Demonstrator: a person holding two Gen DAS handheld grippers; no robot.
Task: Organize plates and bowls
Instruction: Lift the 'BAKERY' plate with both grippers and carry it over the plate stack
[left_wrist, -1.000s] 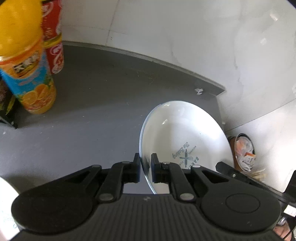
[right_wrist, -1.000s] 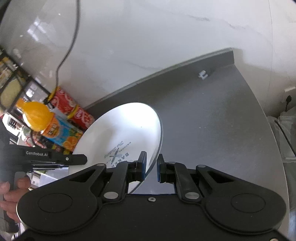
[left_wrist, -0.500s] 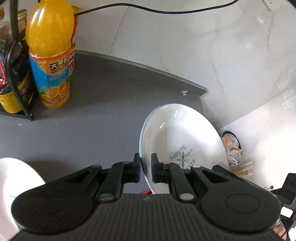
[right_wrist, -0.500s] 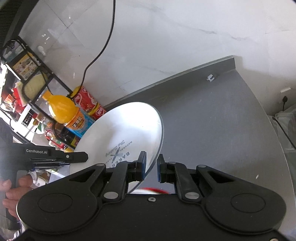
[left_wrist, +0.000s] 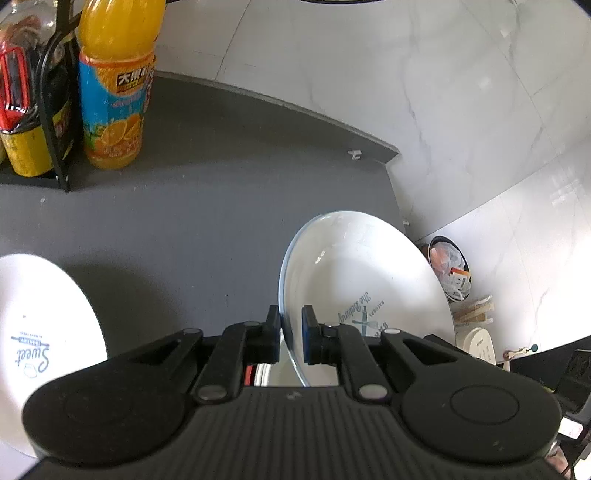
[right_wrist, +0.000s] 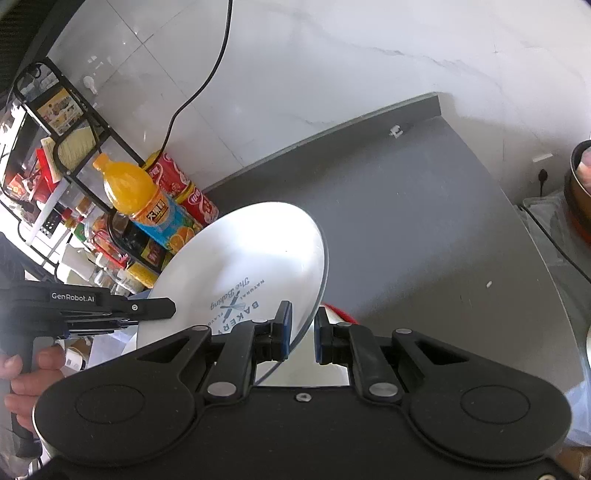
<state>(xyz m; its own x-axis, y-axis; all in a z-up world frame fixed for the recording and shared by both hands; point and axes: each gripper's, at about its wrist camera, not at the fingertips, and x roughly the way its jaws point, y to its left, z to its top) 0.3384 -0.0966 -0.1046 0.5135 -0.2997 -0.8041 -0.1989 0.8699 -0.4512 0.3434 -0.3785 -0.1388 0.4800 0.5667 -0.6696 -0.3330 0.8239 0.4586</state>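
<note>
From my left wrist camera, my left gripper (left_wrist: 291, 338) is clamped on the rim of a white plate (left_wrist: 364, 288), which stands on edge, tilted, its printed face turned to the right and its rim running away from me above the grey bench (left_wrist: 192, 218). Only this view shows a second plate (left_wrist: 40, 343) lying low at the left, marked "Sweet".

My right wrist camera shows something else: my right gripper (right_wrist: 303, 334) has a plate (right_wrist: 251, 280) rim between its fingers, with the left finger touching the plate and a gap at the right finger, so I cannot tell whether it grips. That plate leans up and to the left, its printed face turned towards me. Only here do I see a hand (right_wrist: 27, 380) holding the left gripper (right_wrist: 162, 308) at the left edge.

I count two plates in the left view and one in the right. One orange juice bottle (left_wrist: 112, 81) stands by a black rack (left_wrist: 55, 110) in both views.
</note>
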